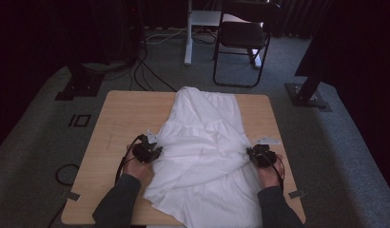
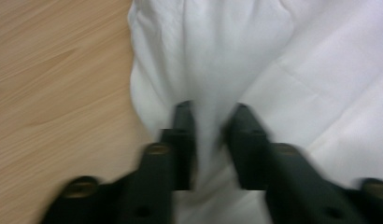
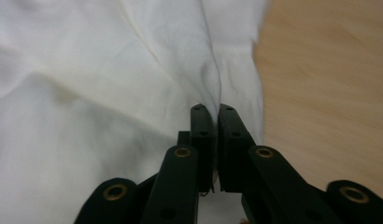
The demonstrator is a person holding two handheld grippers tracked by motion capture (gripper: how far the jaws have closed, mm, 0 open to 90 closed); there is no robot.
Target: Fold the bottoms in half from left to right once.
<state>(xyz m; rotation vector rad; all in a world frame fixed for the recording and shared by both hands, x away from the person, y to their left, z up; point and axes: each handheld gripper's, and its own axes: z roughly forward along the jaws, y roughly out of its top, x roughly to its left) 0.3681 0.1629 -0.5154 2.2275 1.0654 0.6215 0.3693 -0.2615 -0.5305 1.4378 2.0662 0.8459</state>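
Note:
A white garment (image 1: 202, 142) lies crumpled down the middle of the wooden table (image 1: 121, 118), hanging over the near edge. My left gripper (image 1: 156, 152) is at the cloth's left edge. In the left gripper view its jaws stand apart (image 2: 210, 112) with a raised fold of the garment (image 2: 227, 46) between them, blurred. My right gripper (image 1: 254, 155) is at the cloth's right edge. In the right gripper view its jaws are shut (image 3: 211, 109) on a thin fold of the garment (image 3: 110, 93), which rises taut from the tips.
Bare wood (image 2: 49, 70) shows left of the cloth and more (image 3: 329, 93) to its right. Beyond the table stand a black chair (image 1: 243, 38), a white desk leg (image 1: 188, 42), floor cables (image 1: 145, 71) and two black stand bases (image 1: 79, 85) (image 1: 307, 95).

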